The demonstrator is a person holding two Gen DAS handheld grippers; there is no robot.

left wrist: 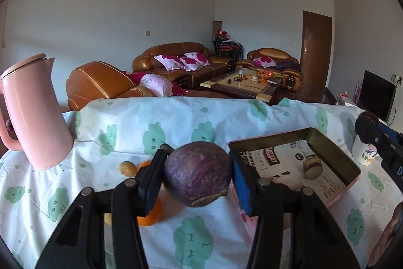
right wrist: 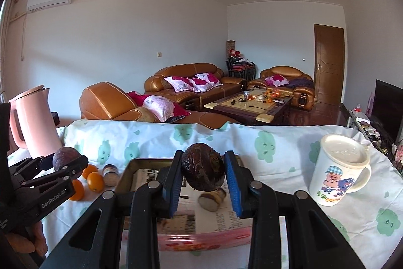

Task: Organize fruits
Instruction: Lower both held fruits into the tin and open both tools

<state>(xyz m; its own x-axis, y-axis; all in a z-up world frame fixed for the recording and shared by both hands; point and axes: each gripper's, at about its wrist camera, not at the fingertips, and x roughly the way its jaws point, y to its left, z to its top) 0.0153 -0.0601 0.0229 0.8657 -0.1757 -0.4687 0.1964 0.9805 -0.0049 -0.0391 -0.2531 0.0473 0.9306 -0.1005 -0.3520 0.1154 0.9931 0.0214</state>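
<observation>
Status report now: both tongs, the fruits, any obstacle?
Left tongs shut on purple fruit. Right tongs shut on dark fruit, above tin tray. No obstacle.

Two dark purple fruits (right wrist: 203, 169) (right wrist: 64, 158), three oranges (right wrist: 95, 181) (right wrist: 90, 170) (right wrist: 76, 190), one pink kettle (right wrist: 35, 122), one lidded cartoon mug (right wrist: 338, 169), one tin tray (right wrist: 141, 175) and two small jars (right wrist: 110, 174) (right wrist: 211, 199).

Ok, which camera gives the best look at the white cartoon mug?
The right wrist view: the white cartoon mug shows whole, with lid, handle and pig print. In the left wrist view the mug is partly hidden behind the right gripper.
</observation>
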